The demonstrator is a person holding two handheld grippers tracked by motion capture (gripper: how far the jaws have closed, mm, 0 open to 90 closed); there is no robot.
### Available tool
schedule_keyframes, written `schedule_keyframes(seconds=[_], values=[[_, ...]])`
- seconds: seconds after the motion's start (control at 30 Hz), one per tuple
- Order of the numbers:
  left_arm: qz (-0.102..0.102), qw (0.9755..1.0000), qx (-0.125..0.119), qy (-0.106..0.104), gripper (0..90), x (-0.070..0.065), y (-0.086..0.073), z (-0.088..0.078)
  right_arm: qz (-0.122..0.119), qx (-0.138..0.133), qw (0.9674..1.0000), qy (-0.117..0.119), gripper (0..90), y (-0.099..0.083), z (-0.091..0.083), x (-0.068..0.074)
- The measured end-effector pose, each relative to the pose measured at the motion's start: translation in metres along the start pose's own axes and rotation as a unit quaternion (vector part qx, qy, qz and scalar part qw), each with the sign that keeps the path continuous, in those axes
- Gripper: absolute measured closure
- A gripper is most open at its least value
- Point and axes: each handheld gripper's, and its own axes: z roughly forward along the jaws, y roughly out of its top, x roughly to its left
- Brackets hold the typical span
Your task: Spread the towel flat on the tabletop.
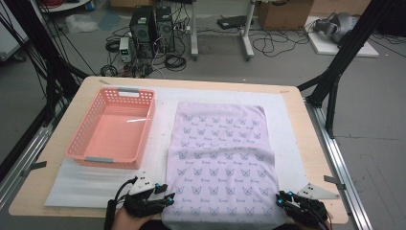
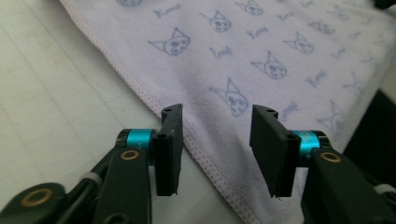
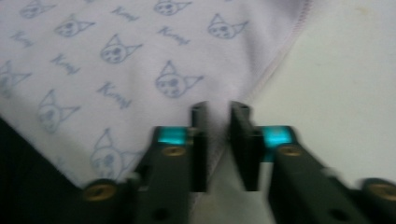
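Now the left gripper [image 2: 217,116] gapes over the terry towel's [image 1: 222,143] stitched hem; the right gripper [image 3: 219,114] pinches it.

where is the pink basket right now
In the high view the pink basket sits on the left half of the table, on the white mat, just left of the lilac towel and beyond the left tool.

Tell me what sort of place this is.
Probably a robotics or data-recording lab, not a home: computer towers and loose cables cover the grey floor, black frame struts flank the table, and cardboard boxes stand at the back.
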Motion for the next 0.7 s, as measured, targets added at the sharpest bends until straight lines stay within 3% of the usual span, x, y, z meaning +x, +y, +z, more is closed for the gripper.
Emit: schedule_keyframes(seconds=[0.07, 0.13, 0.33, 0.5, 0.57, 0.6, 0.63, 0.7], values=[[-0.013, 0.9999, 0.005, -0.009, 83.5, 0.001, 0.001, 0.000, -0.003, 0.002, 1.0000, -0.002, 87.5, 0.000, 0.000, 0.002], [-0.005, 0.9998, 0.011, -0.013, 85.2, 0.001, 0.003, -0.001, -0.004, 0.001, 1.0000, 0.004, 87.8, 0.000, -0.001, 0.000], [-0.040, 0.9973, -0.007, -0.062, 85.5, 0.008, 0.001, -0.022, -0.005, -0.015, 0.9995, 0.028, 87.8, -0.004, -0.019, 0.001], [-0.038, 0.9949, -0.006, -0.093, 85.1, 0.002, -0.007, -0.037, -0.013, -0.018, 0.9989, 0.042, 87.8, -0.009, -0.043, 0.008], [-0.032, 0.9946, -0.016, -0.097, 76.7, 0.001, -0.009, -0.037, -0.013, -0.008, 0.9986, 0.051, 85.4, -0.013, -0.047, 0.009], [-0.038, 0.9953, -0.020, -0.087, 57.7, 0.002, -0.008, -0.035, -0.013, 0.003, 0.9987, 0.048, 76.3, -0.014, -0.046, 0.008], [-0.044, 0.9951, -0.027, -0.085, 48.9, 0.004, -0.006, -0.033, -0.007, 0.004, 0.9993, 0.035, 65.1, -0.015, -0.044, 0.007], [-0.045, 0.9952, -0.046, -0.074, 46.8, 0.008, -0.001, -0.031, 0.011, -0.009, 0.9995, 0.026, 62.8, -0.013, -0.041, 0.004]])
